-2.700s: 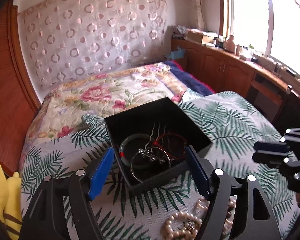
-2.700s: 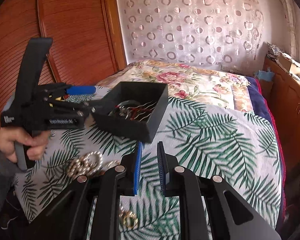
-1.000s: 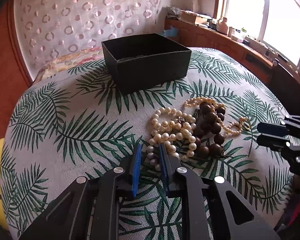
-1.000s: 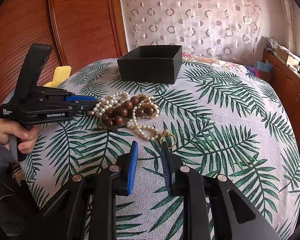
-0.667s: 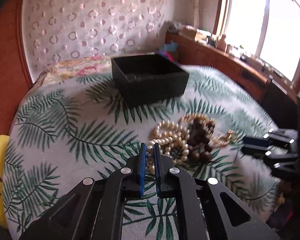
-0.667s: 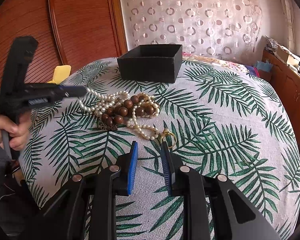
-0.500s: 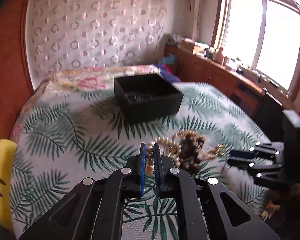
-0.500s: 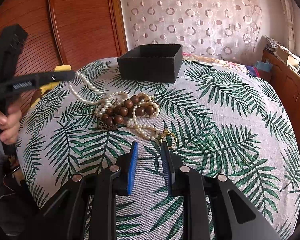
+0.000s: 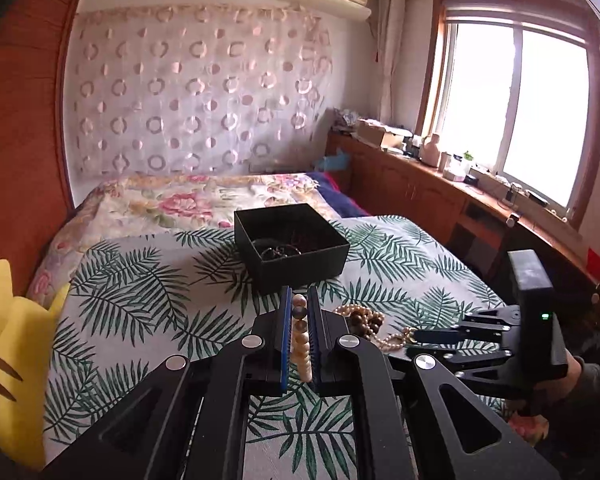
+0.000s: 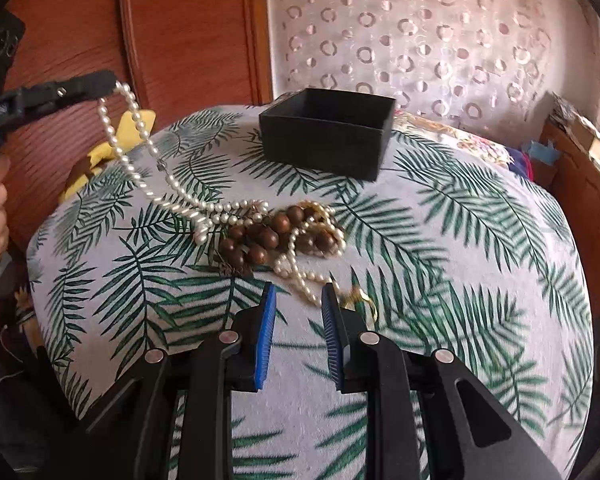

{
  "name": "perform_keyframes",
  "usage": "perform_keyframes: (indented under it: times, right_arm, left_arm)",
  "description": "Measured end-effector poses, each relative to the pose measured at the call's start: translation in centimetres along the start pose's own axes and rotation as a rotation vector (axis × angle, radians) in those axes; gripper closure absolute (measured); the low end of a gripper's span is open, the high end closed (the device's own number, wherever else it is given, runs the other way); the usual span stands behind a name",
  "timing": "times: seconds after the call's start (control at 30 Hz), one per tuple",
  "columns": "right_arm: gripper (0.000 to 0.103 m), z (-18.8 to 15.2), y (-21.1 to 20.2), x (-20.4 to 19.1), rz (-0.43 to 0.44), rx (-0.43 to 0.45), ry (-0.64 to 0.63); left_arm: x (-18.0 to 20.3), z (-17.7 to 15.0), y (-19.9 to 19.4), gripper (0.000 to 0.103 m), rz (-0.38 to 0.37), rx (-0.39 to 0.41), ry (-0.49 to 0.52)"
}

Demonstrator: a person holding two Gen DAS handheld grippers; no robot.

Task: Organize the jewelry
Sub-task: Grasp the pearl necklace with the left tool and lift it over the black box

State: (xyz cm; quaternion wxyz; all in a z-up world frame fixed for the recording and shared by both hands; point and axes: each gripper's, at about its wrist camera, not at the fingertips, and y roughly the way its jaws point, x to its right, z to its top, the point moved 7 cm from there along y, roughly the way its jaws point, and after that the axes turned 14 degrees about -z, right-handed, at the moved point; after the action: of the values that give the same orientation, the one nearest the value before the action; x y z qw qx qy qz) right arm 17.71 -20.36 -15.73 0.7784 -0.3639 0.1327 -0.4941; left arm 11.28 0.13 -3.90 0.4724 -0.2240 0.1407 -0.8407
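Observation:
My left gripper (image 9: 299, 300) is shut on a white pearl necklace (image 9: 301, 344) and holds it lifted over the table. In the right wrist view the left gripper (image 10: 108, 84) is raised at the left, and the pearl necklace (image 10: 140, 160) hangs from it down to the jewelry pile. The pile holds brown wooden beads (image 10: 260, 236), more pearls (image 10: 300, 272) and a gold ring (image 10: 360, 300). The open black box (image 9: 292, 240) stands further back and holds bangles. My right gripper (image 10: 298, 312) is open, just short of the pile.
The round table (image 10: 460, 240) has a palm-leaf cloth. A yellow plush toy (image 9: 8, 344) sits off its left edge. A bed with a floral cover (image 9: 180, 200) lies behind, and wooden cabinets (image 9: 420, 196) run under the window at the right.
My left gripper left the box, came down on the pile, shut on the pearl necklace and has lifted it up and left, stretching the strand. The right gripper has stayed put.

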Motion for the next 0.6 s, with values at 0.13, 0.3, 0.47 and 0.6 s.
perform_keyframes:
  times: [0.13,0.3,0.47,0.6]
  right_arm:
    - [0.077,0.7,1.4,-0.8,0.012,-0.033,-0.038]
    - [0.077,1.2,2.7,-1.5,-0.003,-0.054,-0.088]
    - [0.077,2.1,3.7,-1.2,0.010,-0.071,-0.083]
    - [0.078,2.4,4.5,-1.0,0.038,-0.094,-0.064]
  left_arm:
    - [-0.1,-0.1,-0.4,0.096,0.005,0.009,0.000]
    - [-0.7,-0.6,-0.1,0.096,0.004,0.002,-0.017]
    - [-0.9,-1.1,-0.1,0.096,-0.001,0.001,-0.024]
    - [-1.0,-1.3,0.0,0.096,-0.002,-0.003,-0.027]
